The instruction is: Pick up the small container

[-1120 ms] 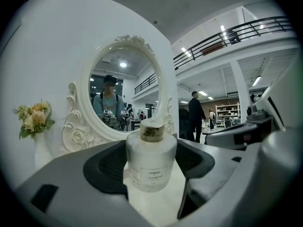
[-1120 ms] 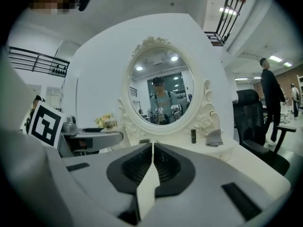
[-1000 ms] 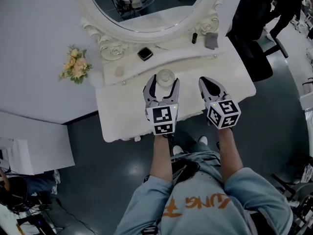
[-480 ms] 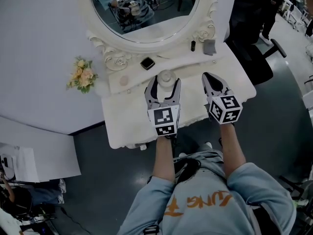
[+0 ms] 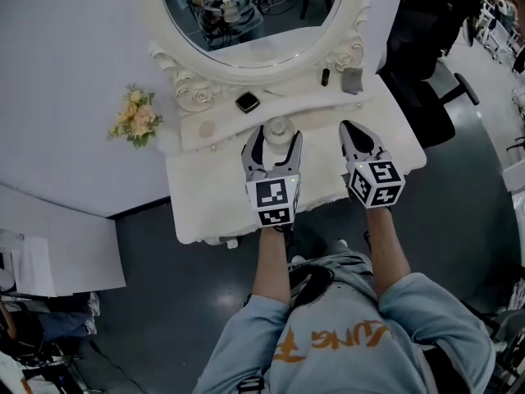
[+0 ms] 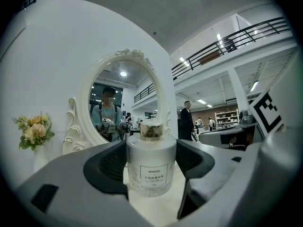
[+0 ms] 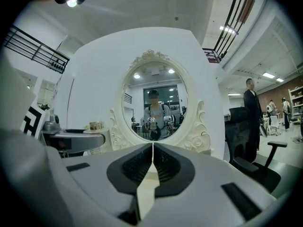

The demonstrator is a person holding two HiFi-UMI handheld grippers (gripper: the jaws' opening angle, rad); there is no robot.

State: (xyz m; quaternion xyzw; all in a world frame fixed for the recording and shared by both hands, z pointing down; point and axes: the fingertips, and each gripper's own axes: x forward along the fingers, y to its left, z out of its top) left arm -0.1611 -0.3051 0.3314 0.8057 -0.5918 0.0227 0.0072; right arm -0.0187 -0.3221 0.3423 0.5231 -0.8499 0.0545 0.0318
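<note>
1. Your left gripper is clamped on the small container, with a pad against each of its sides. The container stands upright on the white table, just in front of the oval mirror.
2. Your right gripper is clenched on nothing, jaws pressed together, over the table in front of the mirror's right edge.

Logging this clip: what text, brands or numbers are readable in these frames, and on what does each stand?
"MINISO": on the label of the white jar.
Smaller lines under that brand name: too small to read.
Orange letters on the person's sweatshirt: upside down and creased, not readable as a whole word.
</note>
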